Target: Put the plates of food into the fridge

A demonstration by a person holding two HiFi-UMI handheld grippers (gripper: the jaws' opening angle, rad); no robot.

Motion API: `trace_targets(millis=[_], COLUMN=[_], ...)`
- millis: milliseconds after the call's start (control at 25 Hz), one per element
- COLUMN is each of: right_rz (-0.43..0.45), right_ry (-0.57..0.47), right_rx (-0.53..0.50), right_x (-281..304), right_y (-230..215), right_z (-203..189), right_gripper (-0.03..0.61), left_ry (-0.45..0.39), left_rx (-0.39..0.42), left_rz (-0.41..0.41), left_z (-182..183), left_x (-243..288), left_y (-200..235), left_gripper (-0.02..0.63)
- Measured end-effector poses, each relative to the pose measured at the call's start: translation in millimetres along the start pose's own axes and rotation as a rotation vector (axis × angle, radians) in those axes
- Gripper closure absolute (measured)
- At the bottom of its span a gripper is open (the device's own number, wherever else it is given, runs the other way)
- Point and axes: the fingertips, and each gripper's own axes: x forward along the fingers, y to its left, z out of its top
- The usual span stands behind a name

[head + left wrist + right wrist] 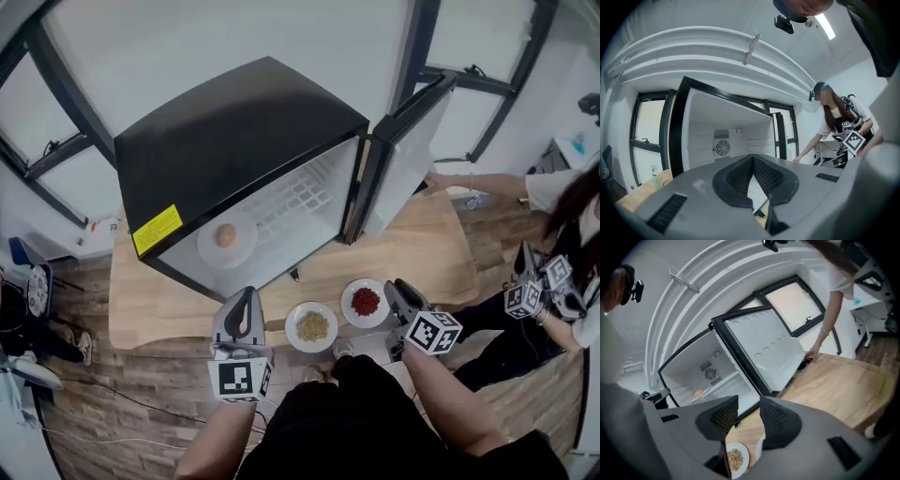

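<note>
A black mini fridge (pixel 244 141) stands on the wooden table (pixel 441 244) with its door (pixel 403 159) swung open to the right. On its wire shelf sits a white plate with a round orange-brown food (pixel 225 239). Two plates rest near the table's front edge, one of yellowish grains (pixel 311 326) and one of red food (pixel 365 302). My left gripper (pixel 246 298) hovers left of the grain plate, jaws shut and empty, pointing at the fridge (pixel 722 136). Just right of the red plate my right gripper (pixel 394 289) stands open with nothing between its fingers; the grain plate (pixel 736 459) shows below it.
Another person (pixel 562 216) stands at the right with a hand (pixel 436 183) on the table by the door and holds marker-cube grippers (pixel 539 291). A dark phone (pixel 806 363) lies on the table near that hand. Bare wood stretches right of the fridge.
</note>
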Motion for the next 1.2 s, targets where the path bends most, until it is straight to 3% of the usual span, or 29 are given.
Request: trace_targets(millis=[280,640,1080,1200], right_rz=[-0.109,-0.184,-0.262,-0.236], right_ry=[0.019,0.038,0.030,-0.008], right_rx=[0.157,0.364,0.576,0.657], right_x=[-35.4,-42.6,-14.3,-10.0], right_y=[-57.4,-90.8,-129.1,-130.3], right_z=[-65.9,-138.3,-186.4,-189.1], right_gripper=[0.419,0.411,0.385,0.395], left_ry=[0.004,0.024,0.061,0.065], left_rx=[0.040,0.073,0.087,0.095], left_rz=[-0.051,-0.071,0.007,0.029], left_z=[-3.4,-8.1,-24.4,-28.4], left_x=[-3.7,-21.3,-61.4,-70.8], left_y=[-23.3,-33.4,-1.3,5.8], left_gripper=[0.609,0.609,0.609,0.609])
